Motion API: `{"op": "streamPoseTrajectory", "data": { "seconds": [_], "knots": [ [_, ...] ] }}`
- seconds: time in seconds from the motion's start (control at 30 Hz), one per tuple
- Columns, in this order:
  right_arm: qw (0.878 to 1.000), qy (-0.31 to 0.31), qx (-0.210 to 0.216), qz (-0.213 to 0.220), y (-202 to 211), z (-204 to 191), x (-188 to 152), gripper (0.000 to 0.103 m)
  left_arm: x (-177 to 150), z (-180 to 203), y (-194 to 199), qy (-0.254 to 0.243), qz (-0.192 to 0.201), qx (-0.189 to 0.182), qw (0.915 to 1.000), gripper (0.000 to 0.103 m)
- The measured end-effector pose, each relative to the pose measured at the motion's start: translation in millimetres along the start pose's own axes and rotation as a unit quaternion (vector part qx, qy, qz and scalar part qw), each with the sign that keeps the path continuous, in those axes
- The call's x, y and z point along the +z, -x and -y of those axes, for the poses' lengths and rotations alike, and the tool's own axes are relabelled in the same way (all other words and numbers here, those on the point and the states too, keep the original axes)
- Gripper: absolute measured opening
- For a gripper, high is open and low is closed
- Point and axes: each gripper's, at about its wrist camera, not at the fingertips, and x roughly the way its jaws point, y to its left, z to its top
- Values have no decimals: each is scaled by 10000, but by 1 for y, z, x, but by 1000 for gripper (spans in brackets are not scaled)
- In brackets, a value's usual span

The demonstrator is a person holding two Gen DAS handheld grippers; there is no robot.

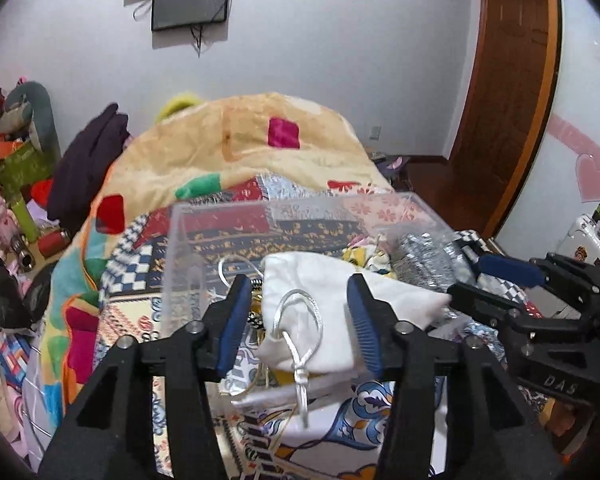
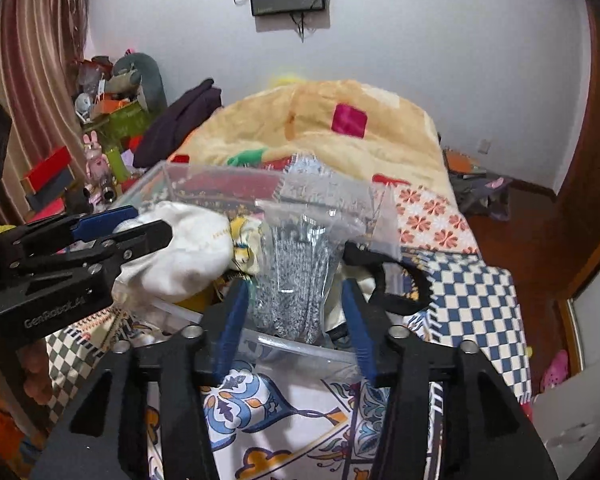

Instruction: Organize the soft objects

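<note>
A clear plastic box [image 1: 180, 240] stands on the bed and holds several soft items. My left gripper [image 1: 298, 296] is open, its jaws on either side of a white drawstring pouch [image 1: 324, 300] at the box's near side; the pouch's silver cord [image 1: 300, 368] hangs over the rim. My right gripper [image 2: 296, 304] is open, its jaws astride a grey knit item in a clear plastic bag [image 2: 296, 272] inside the box [image 2: 172, 178]. The pouch [image 2: 188, 248] and left gripper [image 2: 140, 224] show at the left of the right wrist view. The right gripper [image 1: 472, 272] shows at the right of the left wrist view.
The bed carries a patterned patchwork cover [image 2: 472, 292] and a yellow fleece blanket [image 1: 228, 148] heaped behind the box. A dark garment [image 1: 92, 160] and cluttered shelves [image 1: 16, 168] stand left. A black strap [image 2: 400, 280] lies right of the box. A wooden door [image 1: 508, 80] is right.
</note>
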Motion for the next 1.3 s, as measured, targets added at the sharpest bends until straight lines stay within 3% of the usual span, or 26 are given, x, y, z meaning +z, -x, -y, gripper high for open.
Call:
{"op": "streamPoseTrajectory", "data": {
  "seconds": [0.37,0.53,0.8,0.93,1.3],
  "knots": [
    [9954,118,34,950,72,-12,18,50,11,9,87,-148,949,-182,9952,53],
    [9896,123,92,1431,105,-18,24,50,17,11,123,-141,1410,-190,9897,63],
    [9789,174,113,2035,139,-27,22,73,15,16,160,-233,1861,-100,9822,79],
    [9752,219,68,2202,143,-31,17,85,10,17,169,-198,2016,-32,9793,95],
    [9734,110,67,2286,142,-28,11,100,2,20,170,-233,1986,-46,9798,100]
  ]
}}
